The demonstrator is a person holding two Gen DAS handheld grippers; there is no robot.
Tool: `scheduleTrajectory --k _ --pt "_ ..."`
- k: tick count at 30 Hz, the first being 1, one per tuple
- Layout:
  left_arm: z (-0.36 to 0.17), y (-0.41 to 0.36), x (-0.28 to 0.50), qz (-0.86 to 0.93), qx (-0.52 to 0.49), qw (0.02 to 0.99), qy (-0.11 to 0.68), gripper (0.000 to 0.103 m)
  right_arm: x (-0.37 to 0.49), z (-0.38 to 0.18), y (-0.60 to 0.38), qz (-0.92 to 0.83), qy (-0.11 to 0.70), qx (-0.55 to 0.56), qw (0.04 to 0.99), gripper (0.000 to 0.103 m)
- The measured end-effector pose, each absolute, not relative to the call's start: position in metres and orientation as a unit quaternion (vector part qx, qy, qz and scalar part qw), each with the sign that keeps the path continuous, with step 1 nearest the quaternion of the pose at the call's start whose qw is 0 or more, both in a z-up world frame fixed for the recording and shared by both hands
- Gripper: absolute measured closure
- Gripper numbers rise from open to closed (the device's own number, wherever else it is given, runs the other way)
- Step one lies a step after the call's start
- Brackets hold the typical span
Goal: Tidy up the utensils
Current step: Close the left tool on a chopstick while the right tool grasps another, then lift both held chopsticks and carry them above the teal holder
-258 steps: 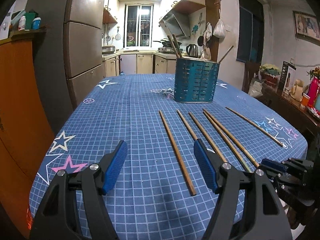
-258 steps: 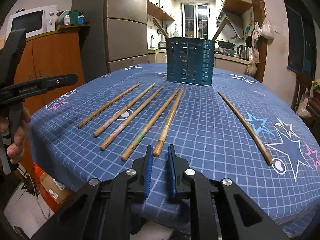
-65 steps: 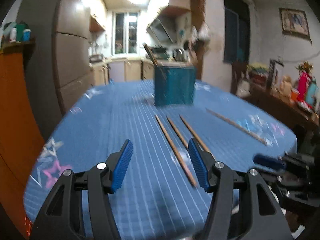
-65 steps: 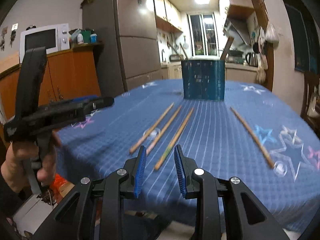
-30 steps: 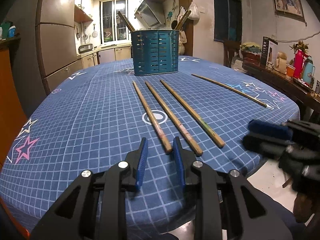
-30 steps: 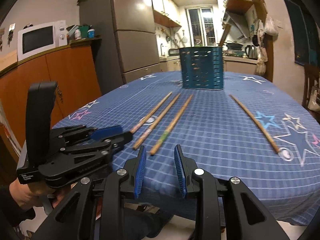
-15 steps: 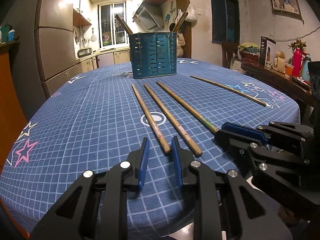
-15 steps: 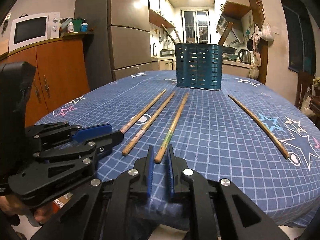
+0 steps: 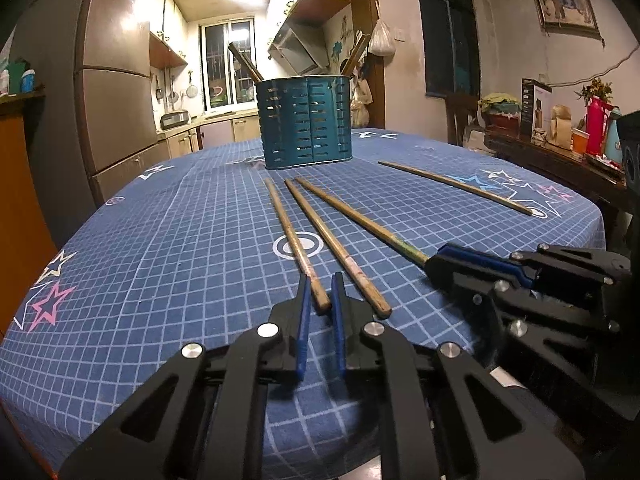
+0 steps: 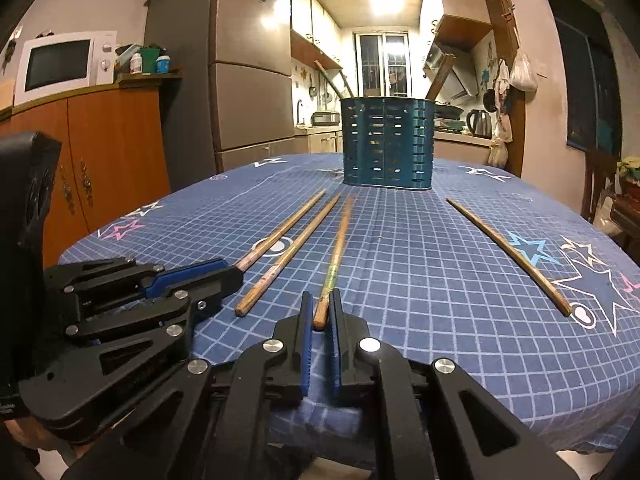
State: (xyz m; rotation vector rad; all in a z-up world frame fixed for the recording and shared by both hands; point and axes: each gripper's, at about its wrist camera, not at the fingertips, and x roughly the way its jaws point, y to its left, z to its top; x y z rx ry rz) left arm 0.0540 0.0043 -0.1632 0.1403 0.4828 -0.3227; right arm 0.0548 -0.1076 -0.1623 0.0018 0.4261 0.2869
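Note:
Several wooden chopsticks lie on the blue grid tablecloth in front of a teal slotted holder [image 9: 306,122], which also shows in the right wrist view [image 10: 387,148] with chopsticks standing in it. My left gripper [image 9: 320,300] is shut on the near end of the leftmost chopstick [image 9: 290,232]. My right gripper [image 10: 320,312] is shut on the near end of the third chopstick [image 10: 340,236], the one with green marks. A middle chopstick [image 9: 332,242] lies free between them. A lone chopstick [image 9: 452,186] lies off to the right.
The table edge [image 9: 280,432] is just under both grippers. A fridge [image 10: 248,92] and an orange cabinet with a microwave [image 10: 60,64] stand at left. A side table with bottles and boxes [image 9: 560,136] stands at right.
Both grippers have moved forward onto the near chopstick ends and narrowed around them. Since 8.6 s ago, two chopsticks have gone from the table.

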Motion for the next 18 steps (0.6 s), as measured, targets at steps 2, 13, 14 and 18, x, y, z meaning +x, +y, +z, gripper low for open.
scheduleTrajectory --k 2,13,14,18 --pt "-0.162 0.005 0.055 -0.158 0.065 0.956 0.239 0.096 0.054 -0.160 -0.112 0.140 0.205 0.003 0.969 0.095" --pt "-0.114 0.018 0.042 -0.150 0.055 0.970 0.183 0.097 0.034 -0.104 -0.131 0.137 0.138 -0.016 0.981 0.096" --pt "-0.105 0.020 0.042 -0.148 0.054 0.972 0.173 0.097 0.033 -0.096 -0.132 0.139 0.129 -0.018 0.982 0.096" --pt "-0.067 0.026 0.052 -0.144 0.050 0.979 0.132 0.097 0.036 -0.062 -0.138 0.153 0.096 -0.033 0.983 0.096"
